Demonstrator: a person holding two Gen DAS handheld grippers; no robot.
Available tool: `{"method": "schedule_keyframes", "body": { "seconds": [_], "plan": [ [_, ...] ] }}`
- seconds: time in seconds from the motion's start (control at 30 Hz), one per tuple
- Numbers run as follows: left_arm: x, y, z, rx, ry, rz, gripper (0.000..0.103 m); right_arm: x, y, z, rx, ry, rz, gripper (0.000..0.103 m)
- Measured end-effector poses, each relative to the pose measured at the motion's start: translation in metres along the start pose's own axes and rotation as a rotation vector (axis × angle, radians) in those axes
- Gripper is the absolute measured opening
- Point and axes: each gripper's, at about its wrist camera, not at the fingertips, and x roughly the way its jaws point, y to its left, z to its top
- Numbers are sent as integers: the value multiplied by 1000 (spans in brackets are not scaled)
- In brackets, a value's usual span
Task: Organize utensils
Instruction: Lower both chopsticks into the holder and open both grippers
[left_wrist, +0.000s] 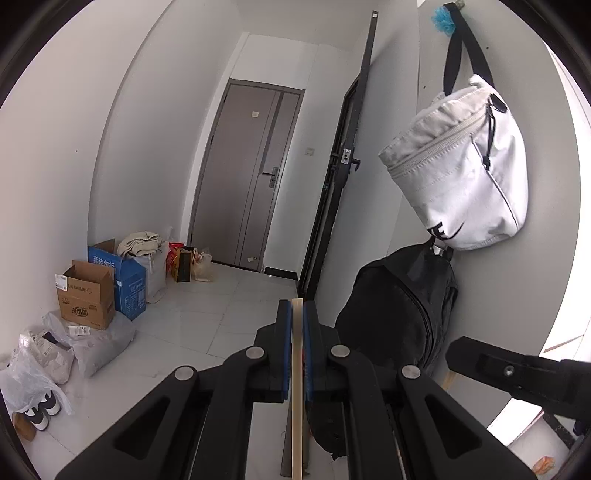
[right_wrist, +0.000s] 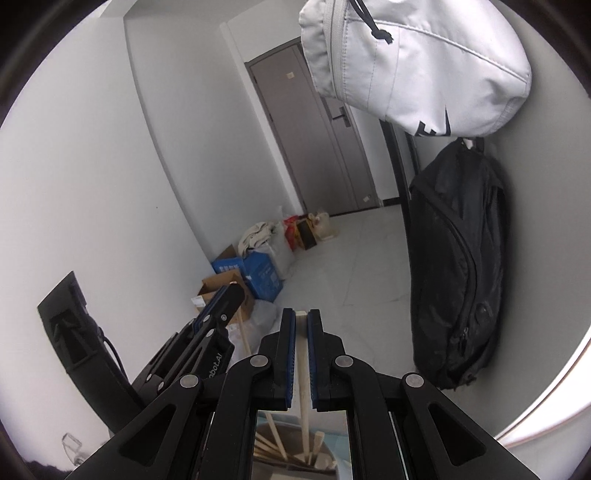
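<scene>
**Both grippers carrying chopsticks down toward the holder**

The left gripper (left_wrist: 297, 314) is clamping a pale wooden chopstick (left_wrist: 296, 387) between its blue pads; the stick is running upright through the closed jaws, its top just clearing the fingertips and its lower length dropping out of view at the bottom of the left wrist view. The right gripper (right_wrist: 301, 325) is likewise pinching a second chopstick (right_wrist: 303, 369), whose lower end is reaching down into a round metal holder (right_wrist: 325, 467) glimpsed beneath the fingers, where several more wooden sticks (right_wrist: 275, 435) are already leaning. In the right wrist view the left gripper is showing at lower left with its stick hanging below it, just beside the right one.

Both cameras are looking out over a hallway: a grey door (left_wrist: 243, 177), a white bag (left_wrist: 465, 173) hanging on the wall over a black backpack (left_wrist: 399, 317), and cardboard boxes (left_wrist: 86, 295) on the tiled floor.

Judging from this, the step in hand is depositing: the right stick is seemingly entering the holder, while the left is waiting alongside. The next move is probably calling for the right jaws to part only once the stick's tip is well inside the rim, so it is falling among the others rather than tipping out; then the left stick needs bringing over the opening, kept near upright, without knocking the leaning sticks or the other gripper
</scene>
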Motion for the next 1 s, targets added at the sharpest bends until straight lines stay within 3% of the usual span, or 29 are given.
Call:
{"method": "schedule_keyframes", "body": {
  "seconds": [0.2,0.5,0.77,0.9,1.0],
  "plan": [
    [-9,-5,-2,42,0,-37,2,3,-6,-13,10,29,-4,5],
    [-23,-5,7,66,111,-149,2,1,-9,-27,27,67,21,6],
    [-34,-1,7,85,238,-241,2,5,4,-44,-15,117,49,8],
    [-36,1,4,48,355,-324,4,9,9,-57,-23,170,77,9],
    [-37,5,6,24,430,-303,15,2,6,-64,21,179,97,15]
  ]
}}
